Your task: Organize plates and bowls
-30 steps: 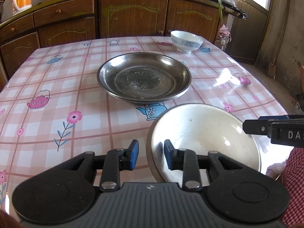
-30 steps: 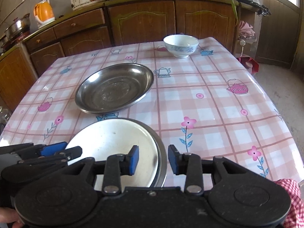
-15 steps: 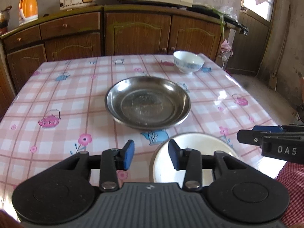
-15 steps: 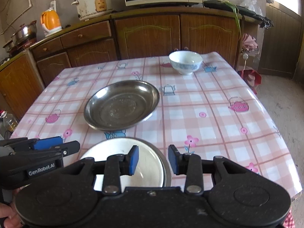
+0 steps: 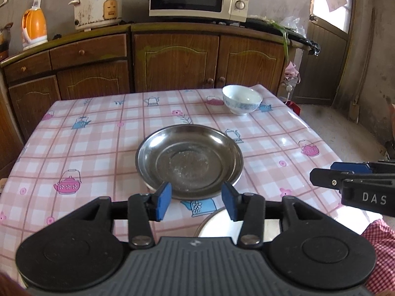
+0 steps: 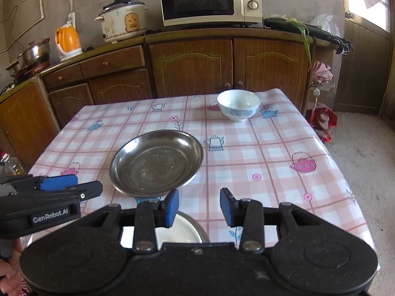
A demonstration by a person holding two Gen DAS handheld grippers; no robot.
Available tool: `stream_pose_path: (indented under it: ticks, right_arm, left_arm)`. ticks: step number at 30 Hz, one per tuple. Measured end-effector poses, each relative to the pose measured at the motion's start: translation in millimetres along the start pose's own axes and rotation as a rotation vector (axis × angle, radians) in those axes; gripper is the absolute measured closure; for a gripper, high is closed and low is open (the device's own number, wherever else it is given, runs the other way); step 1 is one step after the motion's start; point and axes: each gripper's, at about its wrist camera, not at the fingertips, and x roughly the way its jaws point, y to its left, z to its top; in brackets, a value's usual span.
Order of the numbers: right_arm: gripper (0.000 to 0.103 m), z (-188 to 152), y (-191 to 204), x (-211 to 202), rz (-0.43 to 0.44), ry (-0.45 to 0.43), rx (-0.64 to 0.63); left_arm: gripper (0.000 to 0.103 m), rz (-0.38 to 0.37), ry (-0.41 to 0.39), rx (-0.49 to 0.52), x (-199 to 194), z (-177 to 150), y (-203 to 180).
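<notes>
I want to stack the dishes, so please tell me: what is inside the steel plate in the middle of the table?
The steel plate holds no dish or food. Only faint whitish specks show on its flat bottom. In the left wrist view its near rim is partly covered by the left gripper's fingertips.

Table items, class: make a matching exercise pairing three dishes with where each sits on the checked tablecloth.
Things:
1. round stainless steel plate
2. white ceramic bowl with blue pattern
3. white round plate with a metal rim

Places:
A. far right corner, near the cabinets
B. near edge, just under the grippers
C. middle of the table

Pairs: 1-C, 2-A, 3-B
</notes>
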Motion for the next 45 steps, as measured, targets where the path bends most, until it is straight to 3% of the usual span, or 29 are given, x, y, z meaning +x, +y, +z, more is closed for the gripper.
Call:
stream_pose_path:
  ticks: [45]
  right_arm:
    - [0.056, 75.0, -60.4, 38.6, -0.056, -0.047, 0.052]
  left_arm:
    - [0.055, -0.029, 0.000, 0.059, 50.2, 79.9, -27.1]
